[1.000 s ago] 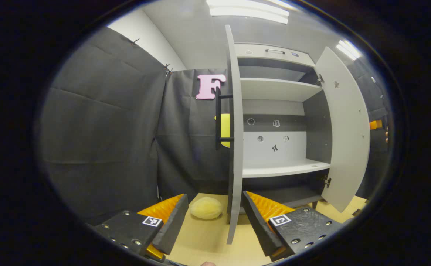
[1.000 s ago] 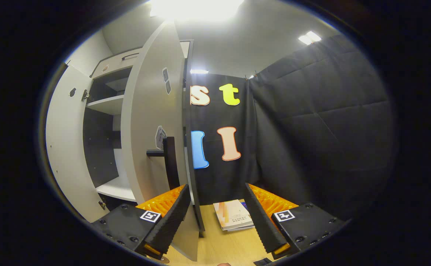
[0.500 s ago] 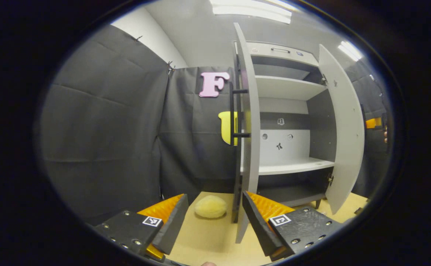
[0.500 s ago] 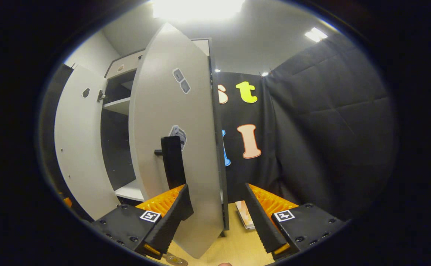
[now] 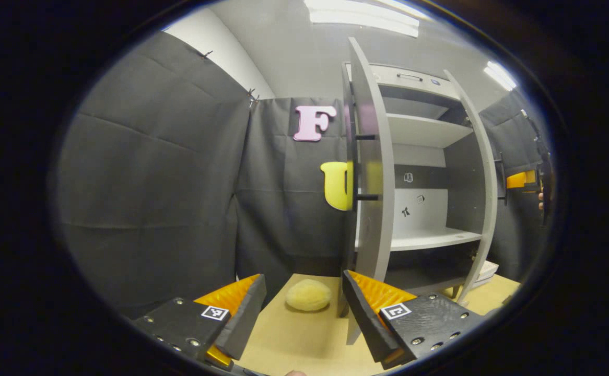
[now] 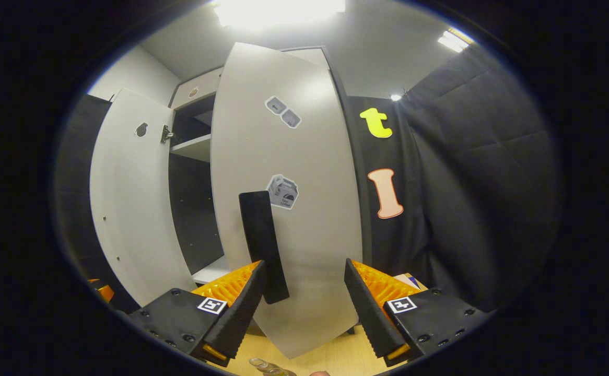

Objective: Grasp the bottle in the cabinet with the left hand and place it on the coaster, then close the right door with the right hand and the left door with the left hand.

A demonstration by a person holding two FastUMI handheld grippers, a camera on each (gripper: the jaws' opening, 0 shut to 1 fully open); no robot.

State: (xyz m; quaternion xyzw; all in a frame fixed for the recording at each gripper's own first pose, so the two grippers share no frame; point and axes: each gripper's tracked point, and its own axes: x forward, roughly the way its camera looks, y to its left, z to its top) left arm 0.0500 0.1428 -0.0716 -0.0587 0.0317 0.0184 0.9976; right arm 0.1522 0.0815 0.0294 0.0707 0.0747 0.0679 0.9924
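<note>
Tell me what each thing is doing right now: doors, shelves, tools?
Right door: partly open.
Left door: partly open.
Cabinet shelves: bare where visible.
Left tool: open, holding nothing.
Right tool: open, right in front of the right door.
Yellow sponge: lying on the table.

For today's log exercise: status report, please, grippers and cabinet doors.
Both grippers open, left gripper, right gripper. Grey right door part-closed; grey left door open. Nothing blocking.
</note>
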